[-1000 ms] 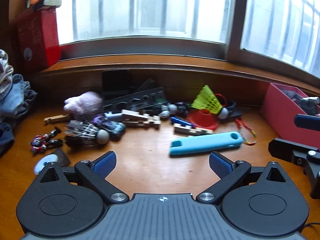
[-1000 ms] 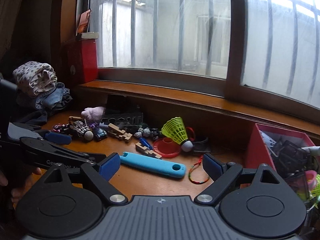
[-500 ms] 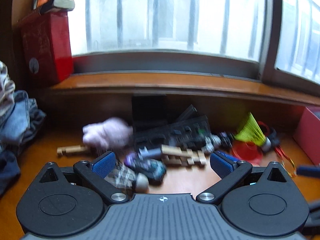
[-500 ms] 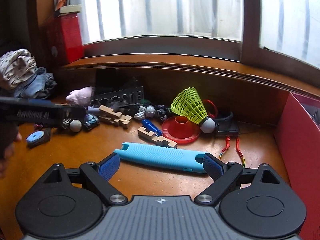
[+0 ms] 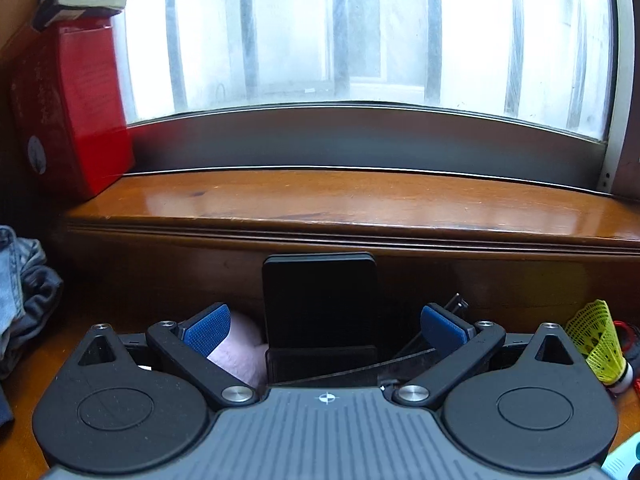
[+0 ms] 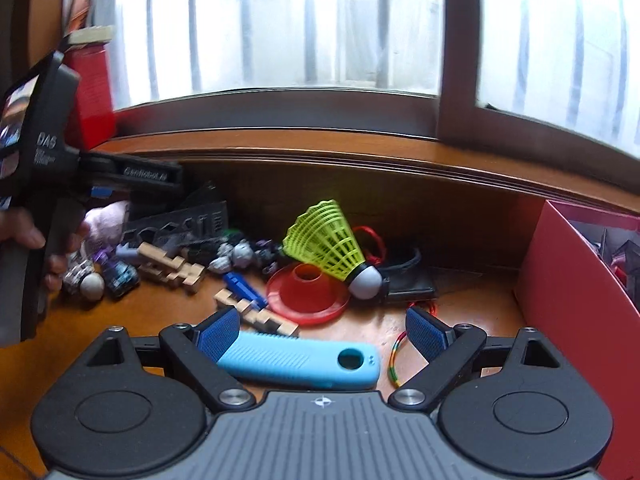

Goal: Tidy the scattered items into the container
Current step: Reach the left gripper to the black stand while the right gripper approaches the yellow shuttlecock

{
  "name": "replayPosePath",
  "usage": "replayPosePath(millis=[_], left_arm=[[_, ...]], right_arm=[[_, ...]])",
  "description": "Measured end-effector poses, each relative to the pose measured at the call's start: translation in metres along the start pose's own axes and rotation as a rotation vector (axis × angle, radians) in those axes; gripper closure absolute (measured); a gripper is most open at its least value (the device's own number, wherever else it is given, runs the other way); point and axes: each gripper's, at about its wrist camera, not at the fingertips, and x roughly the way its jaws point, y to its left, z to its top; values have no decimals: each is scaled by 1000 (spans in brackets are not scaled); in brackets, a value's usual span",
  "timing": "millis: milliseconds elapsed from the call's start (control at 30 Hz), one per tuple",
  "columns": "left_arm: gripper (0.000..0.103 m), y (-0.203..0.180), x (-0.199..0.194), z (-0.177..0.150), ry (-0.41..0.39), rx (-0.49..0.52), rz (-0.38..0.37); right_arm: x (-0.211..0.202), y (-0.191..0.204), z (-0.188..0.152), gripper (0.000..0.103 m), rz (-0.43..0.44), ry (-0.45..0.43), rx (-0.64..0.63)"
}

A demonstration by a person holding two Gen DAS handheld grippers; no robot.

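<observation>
Partly hidden: pink soft toy | perhaps plush | left claw gaping

We see daylight pour through the far window, blown out to white. The sill carries soft glare; the recess beneath it lies in deep shadow. Fisheye bending curves the frame edges, and the left tool is motion-blurred.

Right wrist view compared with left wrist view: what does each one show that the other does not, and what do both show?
Only the right wrist view shows the red container, red disc, wooden puzzle pieces and the whole blue handle. Only the left wrist view shows the black upright slab and jeans. Both show the yellow shuttlecock, pink plush and red box on the sill.
</observation>
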Motion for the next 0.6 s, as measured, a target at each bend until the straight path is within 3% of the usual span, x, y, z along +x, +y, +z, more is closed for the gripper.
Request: replayPosePath(millis=[167,233,467,600], left_arm=[[0,-2,7,1,-9,-20,10],[0,-1,7,-1,-14,-48,3],[0,-8,5,-5,-46,-63,6],[11,-9,2,-5,-44,-56,-41]], right_arm=[[23,-3,14,32,12,-13,-5],[32,0,18,47,13,-2,-50],[52,7,27,50,22,-3,-139],[58,9,29,50,24,-3,-175]])
